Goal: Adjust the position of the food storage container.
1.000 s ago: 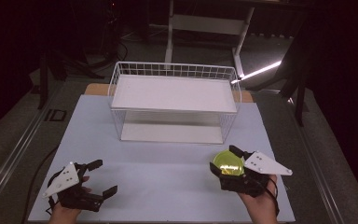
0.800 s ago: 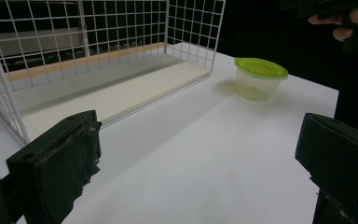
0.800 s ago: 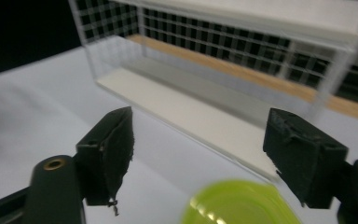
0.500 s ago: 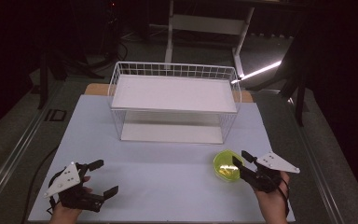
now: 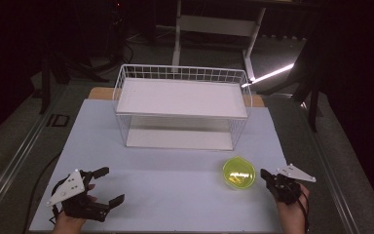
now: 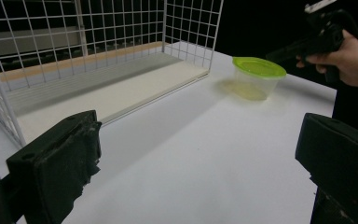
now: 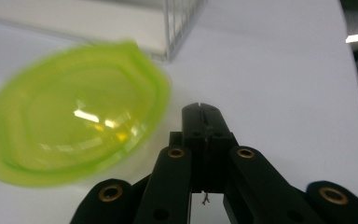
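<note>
- Lidded green container (image 5: 239, 172): stands free on the table (image 5: 175, 175), at 5 o'clock from the wire basket (image 5: 182, 105).
- Right gripper (image 5: 271, 179): jaws closed on nothing, at the container's 3 o'clock.
- Left gripper (image 5: 108, 186): jaws wide apart, idle at 7 o'clock.

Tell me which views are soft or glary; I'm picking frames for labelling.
Right gripper view: the green container is blurred, with glare spots on its lid. Left gripper view: the wire basket is sharp, jaws soft. High view: dark surroundings, evenly lit table.

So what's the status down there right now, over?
Left gripper open, idle. Right gripper shut, empty, beside green-lidded container. Wire basket behind, nothing blocking.
</note>
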The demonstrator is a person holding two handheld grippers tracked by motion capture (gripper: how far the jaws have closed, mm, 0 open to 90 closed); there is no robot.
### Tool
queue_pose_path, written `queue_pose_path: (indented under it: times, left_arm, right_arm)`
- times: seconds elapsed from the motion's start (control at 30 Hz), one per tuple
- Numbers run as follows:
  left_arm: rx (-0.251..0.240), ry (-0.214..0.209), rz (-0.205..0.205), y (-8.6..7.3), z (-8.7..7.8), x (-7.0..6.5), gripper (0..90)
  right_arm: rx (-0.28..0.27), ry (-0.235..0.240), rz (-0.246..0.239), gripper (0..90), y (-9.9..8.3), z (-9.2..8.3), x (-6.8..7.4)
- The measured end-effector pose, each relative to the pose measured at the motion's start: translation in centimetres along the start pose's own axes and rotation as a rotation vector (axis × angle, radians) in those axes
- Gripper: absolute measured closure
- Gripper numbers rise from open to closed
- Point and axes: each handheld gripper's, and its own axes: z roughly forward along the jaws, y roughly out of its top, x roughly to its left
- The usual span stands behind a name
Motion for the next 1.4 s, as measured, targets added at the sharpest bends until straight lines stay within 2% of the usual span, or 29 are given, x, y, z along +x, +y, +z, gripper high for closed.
queue_pose_path:
  times: [0.07, 0.1, 0.27, 0.37, 0.43, 0.57, 0.83, 0.87, 0.93, 1.0, 1.07, 1.13, 1.27, 1.4]
  left_arm:
    - [-0.003, -0.001, 0.000, 0.0, 0.0, 0.0, 0.9]
    - [-0.003, -0.001, 0.000, 0.1, 0.0, 0.0, 0.9]
    - [-0.002, -0.004, 0.002, 0.1, 0.1, 0.0, 0.9]
    - [-0.002, -0.005, 0.002, 0.1, 0.0, 0.0, 0.9]
    - [-0.001, -0.004, 0.002, 0.1, 0.0, 0.0, 0.9]
    - [-0.001, -0.004, 0.002, 0.1, 0.1, -0.1, 0.9]
    - [0.006, 0.000, 0.009, 0.1, 0.1, -0.2, 0.9]
    - [0.005, -0.001, 0.009, 0.1, 0.1, -0.2, 0.9]
    - [0.005, -0.001, 0.009, 0.1, 0.1, -0.2, 0.9]
    - [0.005, -0.001, 0.010, 0.1, 0.1, -0.2, 0.9]
    - [0.001, -0.003, 0.009, 0.1, 0.1, -0.2, 0.9]
    - [0.003, -0.004, 0.010, 0.1, 0.0, -0.2, 0.9]
    - [0.000, -0.004, 0.011, 0.1, 0.0, -0.2, 0.9]
    - [-0.001, -0.001, 0.011, 0.1, -0.1, -0.2, 0.9]
  right_arm:
    - [0.027, 0.019, 0.010, 90.0, -0.6, 0.7, 0.0]
    - [0.054, 0.026, -0.006, 90.0, -1.0, 1.2, 0.4]
    - [0.087, 0.070, -0.018, 90.0, -1.2, 2.1, 1.4]
    - [0.091, 0.077, -0.024, 90.0, -1.2, 2.2, 1.5]
    - [0.095, 0.117, -0.001, 90.0, -1.1, 2.6, 1.9]
    - [0.091, 0.150, 0.007, 90.0, -0.8, 2.8, 2.4]
    - [0.121, 0.198, -0.041, 90.0, -0.3, 3.7, 4.3]
    - [0.125, 0.218, -0.049, 90.0, -0.1, 4.1, 5.0]
    - [0.129, 0.232, -0.063, 90.0, 0.0, 4.3, 5.6]
    - [0.130, 0.235, -0.074, 90.0, 0.1, 4.4, 5.9]
    - [0.135, 0.231, -0.111, 90.0, 0.1, 4.6, 6.3]
    - [0.133, 0.215, -0.111, 90.0, 0.2, 4.6, 6.0]
    - [0.116, 0.175, -0.085, 90.0, 1.0, 4.9, 4.8]
    - [0.113, 0.158, -0.062, 90.0, 1.4, 5.5, 4.0]
